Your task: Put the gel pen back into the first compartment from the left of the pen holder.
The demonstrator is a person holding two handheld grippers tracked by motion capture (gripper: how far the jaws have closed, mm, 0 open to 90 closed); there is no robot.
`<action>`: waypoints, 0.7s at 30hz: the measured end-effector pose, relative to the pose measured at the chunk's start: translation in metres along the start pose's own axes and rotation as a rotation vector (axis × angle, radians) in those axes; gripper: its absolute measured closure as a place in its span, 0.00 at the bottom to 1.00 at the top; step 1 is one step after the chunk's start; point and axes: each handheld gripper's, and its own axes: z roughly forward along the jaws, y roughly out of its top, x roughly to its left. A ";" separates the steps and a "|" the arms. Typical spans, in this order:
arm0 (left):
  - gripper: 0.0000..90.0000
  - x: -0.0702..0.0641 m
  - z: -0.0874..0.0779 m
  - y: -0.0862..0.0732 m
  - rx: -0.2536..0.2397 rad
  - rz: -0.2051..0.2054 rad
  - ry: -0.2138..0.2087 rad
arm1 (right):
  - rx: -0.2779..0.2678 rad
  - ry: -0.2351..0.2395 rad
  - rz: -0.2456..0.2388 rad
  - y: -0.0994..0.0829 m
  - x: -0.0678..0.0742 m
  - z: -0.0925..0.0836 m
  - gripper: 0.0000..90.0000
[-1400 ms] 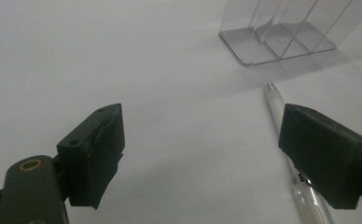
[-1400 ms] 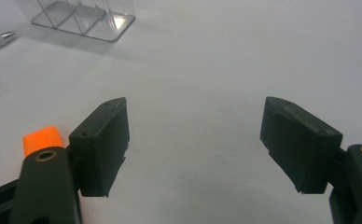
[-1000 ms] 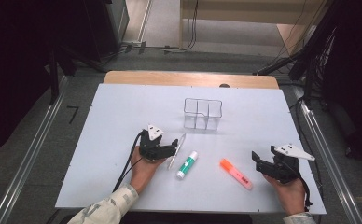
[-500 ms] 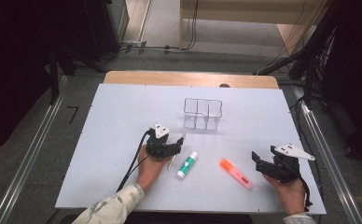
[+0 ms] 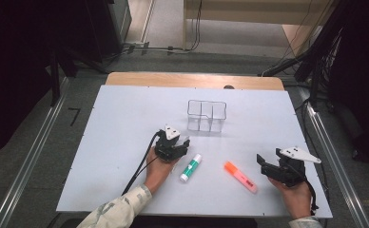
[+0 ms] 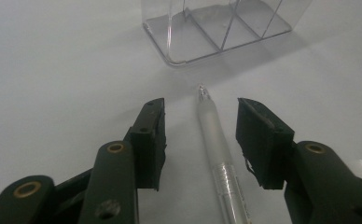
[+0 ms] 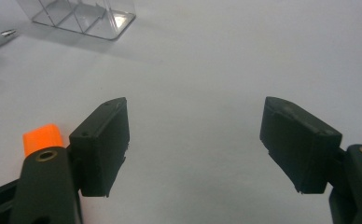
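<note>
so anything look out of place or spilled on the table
Nothing stands out. The clear organizer stands upright and empty; the pen, glue stick and orange highlighter lie loose on the white board, unspilled and undamaged.

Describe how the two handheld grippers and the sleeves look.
Left gripper: black body, two black jaws with brass-coloured pivot pins, grey three-cornered plate on top, black cable trailing back. Right gripper: the same build. The left sleeve is pale camouflage-patterned fabric.

pen [image 6: 214, 140] before organizer [image 6: 221, 28], between tongs [image 6: 200, 140]
</note>
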 end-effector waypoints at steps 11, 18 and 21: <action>0.70 -0.006 0.006 0.003 0.039 0.047 0.021 | 0.003 -0.001 -0.001 0.000 0.000 0.001 0.25; 0.75 -0.006 0.007 0.003 0.046 0.052 0.026 | 0.002 -0.002 -0.002 0.000 0.000 0.001 0.25; 0.78 -0.006 0.007 0.003 0.048 0.058 0.022 | 0.002 -0.003 -0.003 0.000 0.000 0.001 0.25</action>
